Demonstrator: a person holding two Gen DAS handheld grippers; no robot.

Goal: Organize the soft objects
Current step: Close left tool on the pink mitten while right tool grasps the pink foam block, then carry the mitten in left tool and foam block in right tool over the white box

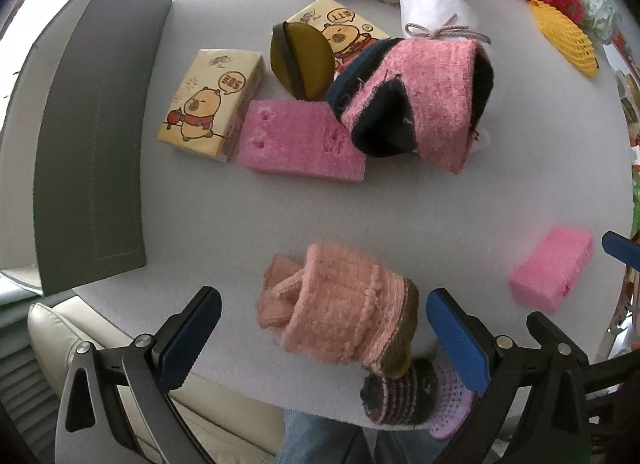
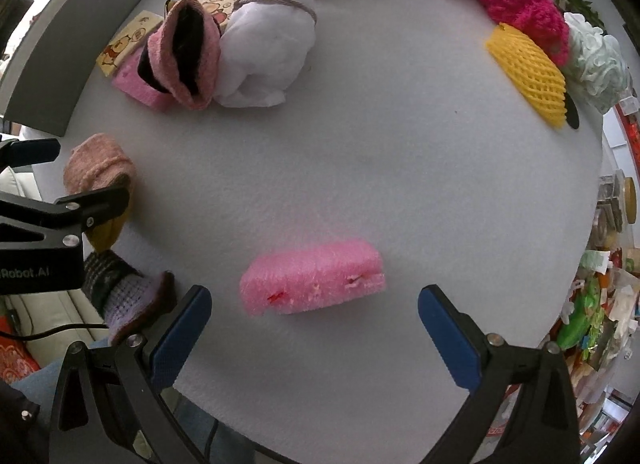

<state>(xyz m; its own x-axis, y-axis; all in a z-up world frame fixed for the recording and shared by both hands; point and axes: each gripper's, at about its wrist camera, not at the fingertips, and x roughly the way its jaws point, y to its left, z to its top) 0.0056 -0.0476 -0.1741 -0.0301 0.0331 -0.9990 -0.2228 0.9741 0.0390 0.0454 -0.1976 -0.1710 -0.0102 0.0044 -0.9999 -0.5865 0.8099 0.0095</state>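
Left gripper [image 1: 324,340] hangs low over the near table edge, fingers spread wide, nothing clamped; a peach knitted sock [image 1: 340,304] sits between them, slightly blurred, so contact with either pad is hard to call. Its olive cuff runs into a striped purple sock [image 1: 416,396] that overhangs the white table [image 1: 240,208] edge, partly cut off behind the right finger.

Right gripper [image 2: 316,328] is released too, jaws wide, pointing level across the table at a pink foam block [image 2: 312,284] lying just ahead of the tips, apart from both pads.

The left camera alone shows what the right hides: beyond the peach sock, two capybara tissue packs [image 1: 212,104], an olive round sponge [image 1: 302,60] and a second pink foam block [image 1: 300,140], crowded against a pink-and-navy knitted piece [image 1: 424,100]. The right camera alone gives the white drawstring pouch [image 2: 268,48] whole, plus yellow foam netting [image 2: 528,72] and magenta fluff [image 2: 520,12] far right.
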